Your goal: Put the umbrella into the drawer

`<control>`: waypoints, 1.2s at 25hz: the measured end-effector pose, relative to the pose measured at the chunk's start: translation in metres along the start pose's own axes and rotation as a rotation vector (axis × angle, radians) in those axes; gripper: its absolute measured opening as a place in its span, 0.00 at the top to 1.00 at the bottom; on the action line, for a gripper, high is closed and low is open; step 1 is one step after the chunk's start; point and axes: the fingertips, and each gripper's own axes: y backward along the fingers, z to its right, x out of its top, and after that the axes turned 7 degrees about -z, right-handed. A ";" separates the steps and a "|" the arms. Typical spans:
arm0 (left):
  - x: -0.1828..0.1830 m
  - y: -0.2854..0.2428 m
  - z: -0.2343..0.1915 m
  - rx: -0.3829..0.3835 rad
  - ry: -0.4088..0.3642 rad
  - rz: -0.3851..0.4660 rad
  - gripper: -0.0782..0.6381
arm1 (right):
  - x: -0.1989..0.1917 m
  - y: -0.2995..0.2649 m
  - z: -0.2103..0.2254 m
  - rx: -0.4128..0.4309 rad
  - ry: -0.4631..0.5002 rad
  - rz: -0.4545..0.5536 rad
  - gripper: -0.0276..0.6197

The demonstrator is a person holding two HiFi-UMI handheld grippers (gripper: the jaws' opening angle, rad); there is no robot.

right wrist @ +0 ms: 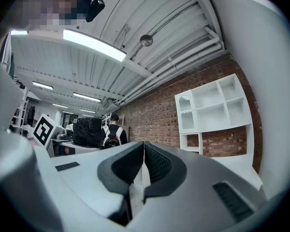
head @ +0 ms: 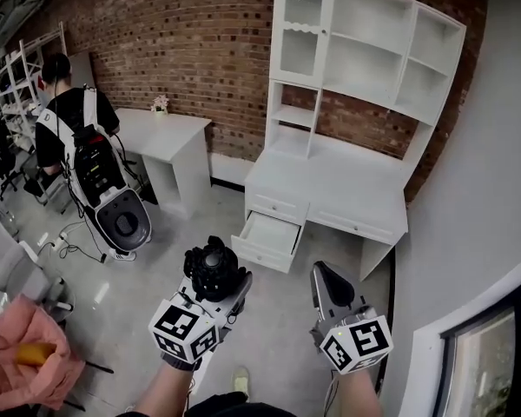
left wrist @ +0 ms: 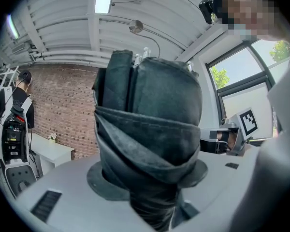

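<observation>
A black folded umbrella (head: 212, 266) stands upright in my left gripper (head: 219, 285), which is shut on it low in the head view. In the left gripper view the umbrella (left wrist: 150, 144) fills the middle between the jaws. My right gripper (head: 326, 278) is beside it to the right, its pads (right wrist: 154, 166) pressed together with nothing held. Ahead stands a white desk with a hutch (head: 347, 172); its lower left drawer (head: 267, 238) is pulled open and looks empty. Both grippers are short of the drawer, over the grey floor.
A person with a backpack (head: 68, 115) stands at the far left by a small white table (head: 169, 137) and a black-and-white machine (head: 122, 214). A pink cloth (head: 24, 359) lies at the lower left. A grey wall (head: 478, 233) and window close the right side.
</observation>
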 end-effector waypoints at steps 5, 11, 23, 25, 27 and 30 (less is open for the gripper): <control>0.010 -0.065 -0.051 -0.024 0.002 -0.006 0.57 | -0.001 -0.073 0.041 -0.010 -0.005 -0.015 0.95; 0.020 -0.116 -0.106 -0.027 0.027 -0.010 0.57 | -0.001 -0.143 0.070 -0.015 0.010 -0.045 0.95; 0.013 -0.141 -0.124 -0.071 0.025 -0.026 0.57 | -0.013 -0.167 0.084 -0.034 -0.007 -0.039 0.95; 0.012 -0.153 -0.130 -0.073 0.029 -0.033 0.57 | -0.016 -0.178 0.093 -0.030 -0.018 -0.039 0.95; 0.011 -0.168 -0.139 -0.071 0.020 -0.042 0.57 | -0.019 -0.193 0.104 -0.024 -0.030 -0.037 0.95; 0.004 -0.190 -0.150 -0.076 -0.001 -0.052 0.57 | -0.030 -0.215 0.119 -0.014 -0.048 -0.039 0.95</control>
